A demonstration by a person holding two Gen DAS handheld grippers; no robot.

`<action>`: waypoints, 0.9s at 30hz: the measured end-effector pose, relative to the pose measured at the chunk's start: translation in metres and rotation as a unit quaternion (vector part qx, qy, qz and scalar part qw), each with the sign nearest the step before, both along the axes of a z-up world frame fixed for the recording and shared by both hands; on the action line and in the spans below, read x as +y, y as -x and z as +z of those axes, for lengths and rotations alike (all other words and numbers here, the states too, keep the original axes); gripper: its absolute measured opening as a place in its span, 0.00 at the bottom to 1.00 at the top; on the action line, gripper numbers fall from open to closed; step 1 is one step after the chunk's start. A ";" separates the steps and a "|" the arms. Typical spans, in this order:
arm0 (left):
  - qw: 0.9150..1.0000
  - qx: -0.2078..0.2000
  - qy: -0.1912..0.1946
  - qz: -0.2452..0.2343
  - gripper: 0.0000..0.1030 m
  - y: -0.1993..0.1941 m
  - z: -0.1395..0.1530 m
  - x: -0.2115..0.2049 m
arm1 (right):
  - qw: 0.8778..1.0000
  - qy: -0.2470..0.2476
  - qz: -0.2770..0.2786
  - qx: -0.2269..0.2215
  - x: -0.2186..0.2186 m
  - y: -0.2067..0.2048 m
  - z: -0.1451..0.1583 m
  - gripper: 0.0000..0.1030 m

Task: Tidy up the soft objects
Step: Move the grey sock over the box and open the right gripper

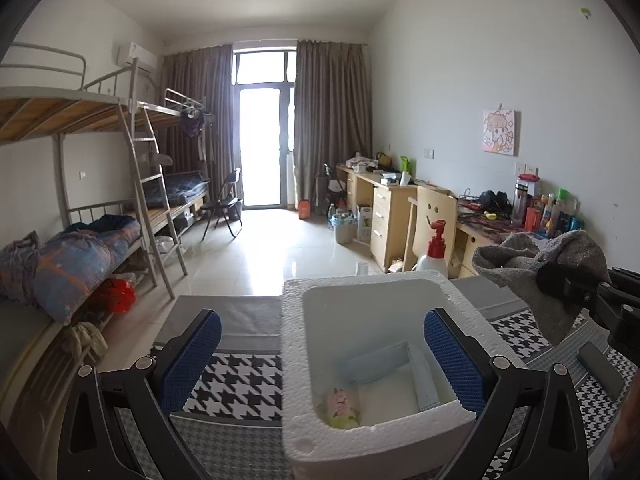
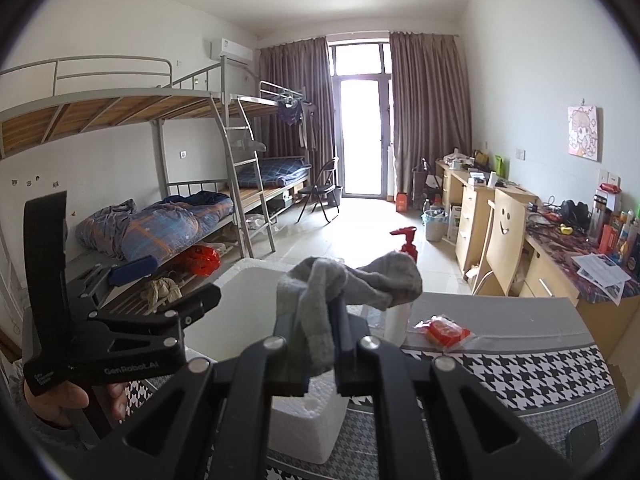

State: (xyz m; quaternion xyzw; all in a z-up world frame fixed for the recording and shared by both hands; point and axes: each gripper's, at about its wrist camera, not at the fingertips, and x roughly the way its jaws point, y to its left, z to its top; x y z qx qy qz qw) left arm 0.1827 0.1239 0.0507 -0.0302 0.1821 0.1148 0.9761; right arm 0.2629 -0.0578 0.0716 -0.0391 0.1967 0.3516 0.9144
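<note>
2 grippers: left gripper (image 1: 322, 354) open, right gripper (image 2: 322, 354) clamping grey sock (image 2: 352, 280).

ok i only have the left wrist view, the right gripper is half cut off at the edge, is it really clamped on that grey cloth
Observer: Yes. The right wrist view shows the right gripper shut on the grey cloth, with part of it hanging between the fingers.
Operator: anything on the table i cant see
Observer: A red packet lies on the grey strip of the table cover, right of the white bottle.
Operator: and whats holding my gripper
Observer: A hand grips the left gripper's handle at the lower left of the right wrist view.
</note>
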 end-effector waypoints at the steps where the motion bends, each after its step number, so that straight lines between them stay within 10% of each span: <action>1: 1.000 -0.001 0.001 0.002 0.99 0.002 0.000 0.002 | 1.000 0.000 0.001 -0.001 0.002 0.000 0.001 0.11; 27: 0.999 -0.016 0.006 0.038 0.99 0.031 0.000 0.034 | 0.999 0.020 0.042 0.022 0.042 -0.005 -0.009 0.11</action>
